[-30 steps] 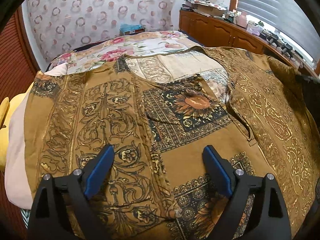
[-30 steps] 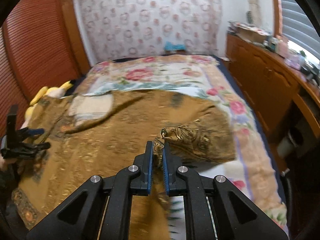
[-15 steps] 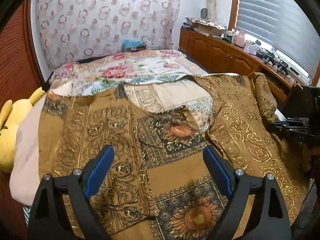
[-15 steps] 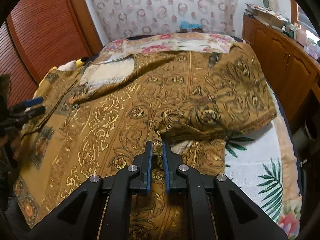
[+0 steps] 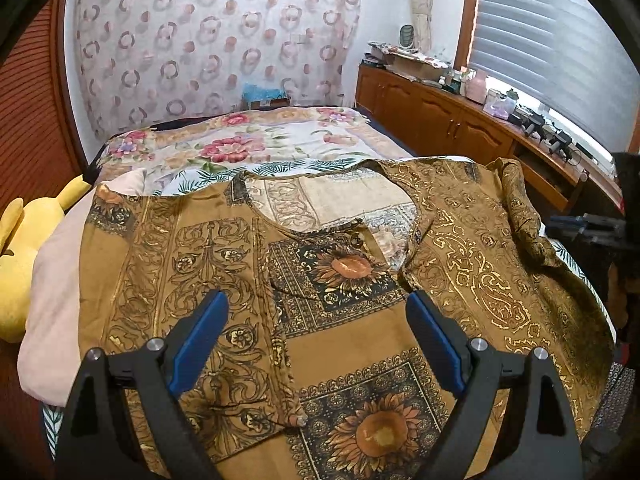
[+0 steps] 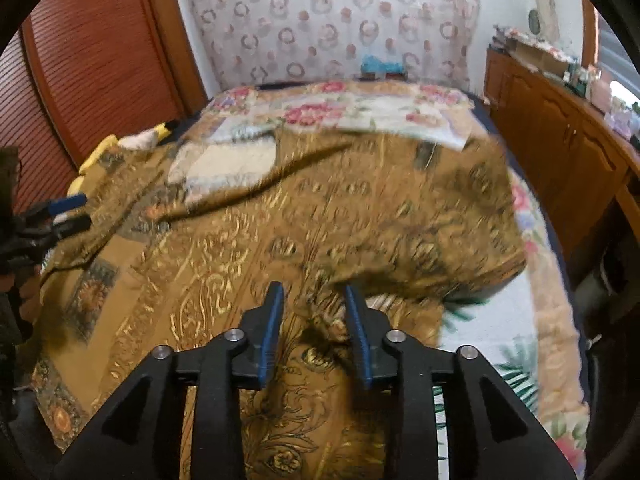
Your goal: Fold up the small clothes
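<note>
Your right gripper point(image 6: 314, 334), pinched on the cloth half a second ago, now stands with its jaws parted and nothing between them, the sleeve it carried dropped across the garment. Nearest you, your left gripper point(image 5: 316, 344) hangs spread wide and empty above the hem at the bed's near edge, over the sunflower panel. The brown patterned top point(image 5: 344, 280) lies flat on the bed point(image 5: 240, 148), its long axis running from that near edge away toward the neckline, which opens toward the far end. Its right sleeve point(image 6: 432, 240) is folded inward near the bed's right edge, just ahead of your right tool; the picture there is blurred, so how neatly it lies you cannot tell. By my judgement the left side is unfolded and closer to your left hand. Beyond the collar, bare floral bedspread runs to the papered wall.
</note>
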`<state>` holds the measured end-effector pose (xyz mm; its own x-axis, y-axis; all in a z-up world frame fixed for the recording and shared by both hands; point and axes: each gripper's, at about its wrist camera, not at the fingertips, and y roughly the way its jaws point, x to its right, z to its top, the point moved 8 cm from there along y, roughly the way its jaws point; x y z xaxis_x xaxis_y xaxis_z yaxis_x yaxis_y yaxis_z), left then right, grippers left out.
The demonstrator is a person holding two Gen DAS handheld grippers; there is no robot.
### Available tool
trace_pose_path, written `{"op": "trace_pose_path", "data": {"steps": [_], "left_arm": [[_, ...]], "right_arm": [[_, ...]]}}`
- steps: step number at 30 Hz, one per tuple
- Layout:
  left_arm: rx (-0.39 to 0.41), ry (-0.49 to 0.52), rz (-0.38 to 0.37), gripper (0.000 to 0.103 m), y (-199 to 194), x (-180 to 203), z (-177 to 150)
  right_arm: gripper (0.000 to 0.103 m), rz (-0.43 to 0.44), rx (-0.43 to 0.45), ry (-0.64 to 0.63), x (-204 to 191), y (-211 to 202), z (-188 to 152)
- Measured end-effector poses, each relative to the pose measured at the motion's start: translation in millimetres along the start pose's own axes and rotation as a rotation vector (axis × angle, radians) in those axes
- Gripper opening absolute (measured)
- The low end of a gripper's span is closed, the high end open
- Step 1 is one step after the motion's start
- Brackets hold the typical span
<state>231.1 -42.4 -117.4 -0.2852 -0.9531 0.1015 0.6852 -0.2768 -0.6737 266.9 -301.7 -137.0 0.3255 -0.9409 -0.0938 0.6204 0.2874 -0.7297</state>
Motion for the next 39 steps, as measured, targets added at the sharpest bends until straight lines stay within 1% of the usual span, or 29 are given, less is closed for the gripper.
{"op": "trace_pose_path", "data": {"steps": [3, 6, 10, 13, 17, 21, 23, 28, 35, 36, 39], "left_arm": [[0.002, -0.002, -0.004, 0.091, -1, 2, -2], [-0.001, -0.001, -0.007, 0.091, 0, 4, -3], [-0.011, 0.001, -0.009, 0.091, 2, 5, -6], [-0.018, -0.005, -0.010, 0.091, 4, 4, -8], [-0.025, -0.008, -0.008, 0.091, 5, 3, -10], [-0.026, -0.007, -0.004, 0.091, 5, 1, -10], [-0.025, -0.011, -0.003, 0.091, 5, 1, -11], [-0.026, -0.021, -0.002, 0.091, 5, -2, -12], [-0.032, -0.024, 0.000, 0.091, 4, -1, -17], [-0.032, -0.025, 0.000, 0.091, 4, -1, -17], [-0.033, -0.029, 0.003, 0.091, 4, -2, -19]], "right_arm": [[0.039, -0.054, 0.044, 0.010, 20, -15, 13], [0.044, -0.107, 0.059, 0.030, 41, -20, 19], [0.048, -0.179, 0.050, 0.061, 75, -15, 15], [0.051, -0.197, 0.022, 0.102, 96, -6, 8], [0.051, -0.186, -0.014, 0.170, 114, 10, -6], [0.051, -0.166, -0.040, 0.210, 121, 23, -13], [0.051, -0.167, -0.028, 0.209, 124, 23, -11], [0.051, -0.167, -0.034, 0.186, 118, 29, -4], [0.051, -0.117, -0.033, 0.182, 108, 40, 7], [0.050, -0.110, -0.032, 0.180, 107, 42, 9], [0.043, -0.083, -0.035, 0.173, 101, 47, 15]]}}
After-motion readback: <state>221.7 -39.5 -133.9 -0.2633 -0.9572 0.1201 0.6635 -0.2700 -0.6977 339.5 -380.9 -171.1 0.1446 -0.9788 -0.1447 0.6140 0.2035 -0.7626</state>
